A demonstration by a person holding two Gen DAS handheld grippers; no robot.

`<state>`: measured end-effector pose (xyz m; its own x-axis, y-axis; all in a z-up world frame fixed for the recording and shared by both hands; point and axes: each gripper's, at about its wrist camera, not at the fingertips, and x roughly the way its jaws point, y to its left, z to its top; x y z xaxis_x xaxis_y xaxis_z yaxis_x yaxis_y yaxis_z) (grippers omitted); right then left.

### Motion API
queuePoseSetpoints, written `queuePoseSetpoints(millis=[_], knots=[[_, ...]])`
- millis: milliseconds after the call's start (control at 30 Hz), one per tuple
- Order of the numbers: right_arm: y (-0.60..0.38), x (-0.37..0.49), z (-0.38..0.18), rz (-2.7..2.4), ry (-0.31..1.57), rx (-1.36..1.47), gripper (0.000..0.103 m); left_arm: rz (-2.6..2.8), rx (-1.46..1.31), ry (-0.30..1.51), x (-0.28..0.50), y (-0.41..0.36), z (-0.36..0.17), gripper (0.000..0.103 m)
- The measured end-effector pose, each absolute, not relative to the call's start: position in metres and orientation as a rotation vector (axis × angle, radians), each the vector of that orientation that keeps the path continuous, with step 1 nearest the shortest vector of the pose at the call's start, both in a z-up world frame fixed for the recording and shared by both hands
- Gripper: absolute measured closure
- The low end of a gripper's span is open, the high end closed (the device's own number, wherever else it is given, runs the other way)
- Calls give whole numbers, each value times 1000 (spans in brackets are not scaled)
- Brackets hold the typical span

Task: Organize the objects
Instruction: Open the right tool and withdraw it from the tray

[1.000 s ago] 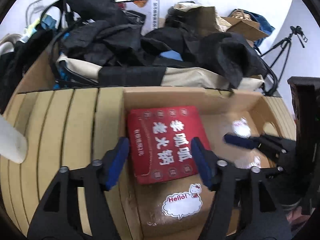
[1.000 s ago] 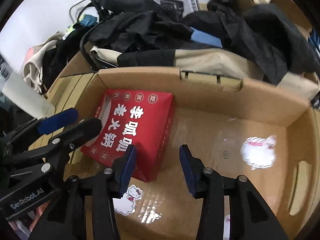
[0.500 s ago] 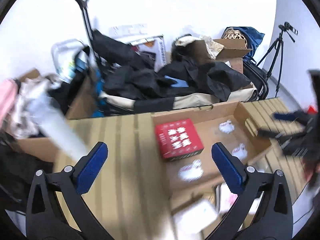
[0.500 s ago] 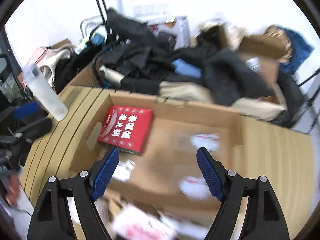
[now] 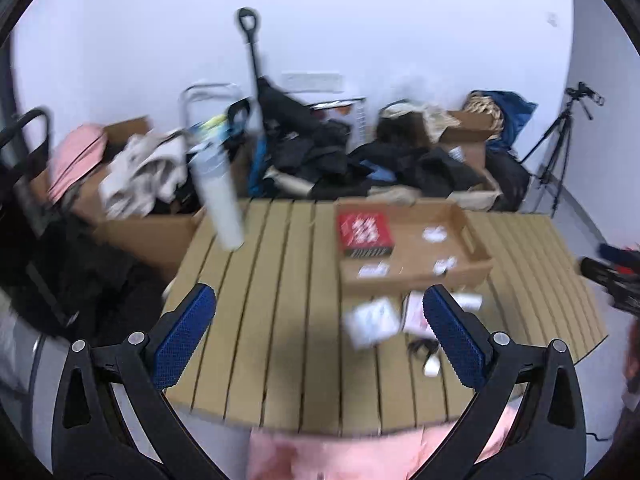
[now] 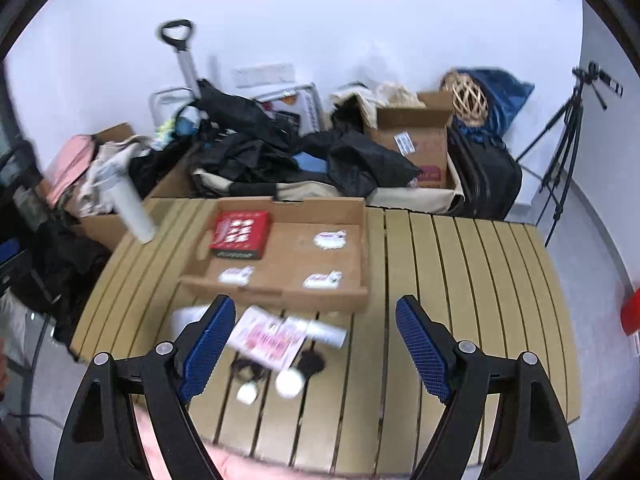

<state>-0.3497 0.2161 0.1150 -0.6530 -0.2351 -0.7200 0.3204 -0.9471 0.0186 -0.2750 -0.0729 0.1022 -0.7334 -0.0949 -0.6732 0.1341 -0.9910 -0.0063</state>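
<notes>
A red box (image 5: 363, 230) (image 6: 239, 233) lies in the back left corner of a shallow cardboard tray (image 5: 416, 276) (image 6: 280, 294) on a slatted wooden table (image 5: 280, 320) (image 6: 460, 280). In front of the tray lie a pink-and-white packet (image 6: 268, 338), a white tube (image 6: 324, 330), small white round items (image 6: 289, 384) and a dark tangle (image 6: 312, 362). My left gripper (image 5: 320, 336) is open and empty, high above the table's near edge. My right gripper (image 6: 314, 348) is open and empty above the loose items; it also shows at the right edge of the left wrist view (image 5: 612, 276).
A white bottle (image 5: 218, 196) (image 6: 130, 208) stands at the table's back left corner. Behind the table are piled dark clothes (image 6: 280, 148), cardboard boxes (image 6: 416, 140), a trolley handle (image 5: 250, 52) and a tripod (image 6: 568, 120). Pink fabric (image 5: 340, 456) is at the near edge.
Both grippers have pulled back and up from the tray, away from the red box, and opened wide. The whole table and the loose items in front of the tray now show.
</notes>
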Motion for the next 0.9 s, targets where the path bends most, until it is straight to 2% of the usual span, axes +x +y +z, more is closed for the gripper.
queuePoseSetpoints(millis=[133, 233, 367, 400, 500, 633, 667, 733, 900], knots=[[211, -236, 117, -2569, 292, 921, 17, -2918, 1029, 108, -171, -66, 73, 0], [217, -165, 97, -2481, 188, 841, 17, -2947, 992, 102, -101, -60, 47, 0], [212, -85, 43, -2321, 80, 810, 17, -2953, 1138, 294, -44, -52, 11, 0], [208, -71, 31, -2317, 62, 796, 17, -2940, 1190, 294, -40, -48, 3, 0], [202, -50, 13, -2405, 52, 699, 17, -2914, 1182, 154, -43, -38, -2, 0], [198, -58, 1, -2443, 30, 754, 17, -2924, 1056, 182, -40, -39, 6, 0], [200, -64, -4, -2395, -22, 782, 15, -2928, 1053, 179, -40, -40, 5, 0], [204, -69, -12, -2334, -91, 817, 0, -2924, 1036, 144, -40, -38, 2, 0], [212, -64, -16, -2223, -216, 892, 0, -2899, 1027, 95, -45, -37, -17, 0]])
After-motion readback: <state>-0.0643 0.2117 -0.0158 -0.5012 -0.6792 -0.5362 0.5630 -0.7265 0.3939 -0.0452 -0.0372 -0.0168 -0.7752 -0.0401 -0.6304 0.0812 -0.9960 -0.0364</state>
